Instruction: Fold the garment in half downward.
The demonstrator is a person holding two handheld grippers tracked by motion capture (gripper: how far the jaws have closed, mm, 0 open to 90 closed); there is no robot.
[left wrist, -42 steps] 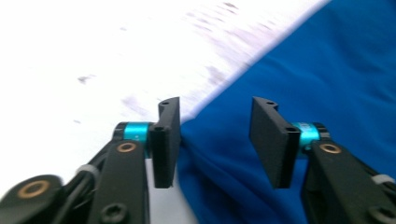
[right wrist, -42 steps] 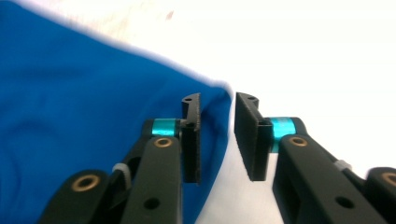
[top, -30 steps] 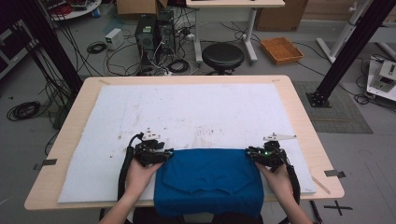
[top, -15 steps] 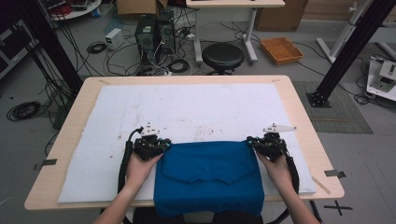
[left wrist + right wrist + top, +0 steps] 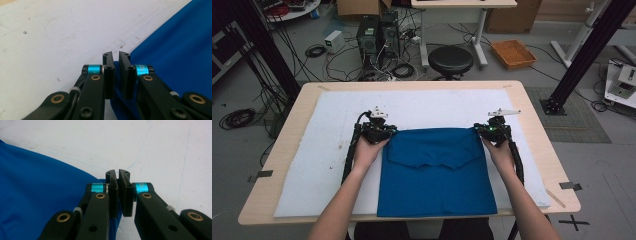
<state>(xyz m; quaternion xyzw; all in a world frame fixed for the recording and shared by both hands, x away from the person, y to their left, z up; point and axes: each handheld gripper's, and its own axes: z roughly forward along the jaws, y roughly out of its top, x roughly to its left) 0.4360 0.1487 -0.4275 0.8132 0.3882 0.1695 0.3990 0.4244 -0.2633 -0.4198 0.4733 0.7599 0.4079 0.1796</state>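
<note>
A: Cloth (image 5: pixel 434 172), blue, folded: laid near-centre on white mat (image 5: pixel 312 165), far corners pinched.
B: Left gripper (image 5: pixel 384 131), right gripper (image 5: pixel 484 131): clamped on corners, so the fold can be drawn flat.

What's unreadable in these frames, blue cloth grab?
- Blue cloth: near edge in the high view hangs past the table edge.
- Left gripper: cloth corner between the jaws hidden by the pads in its own view.
- Right gripper: same.
- Specks on the white mat: too small in the high view.
</note>
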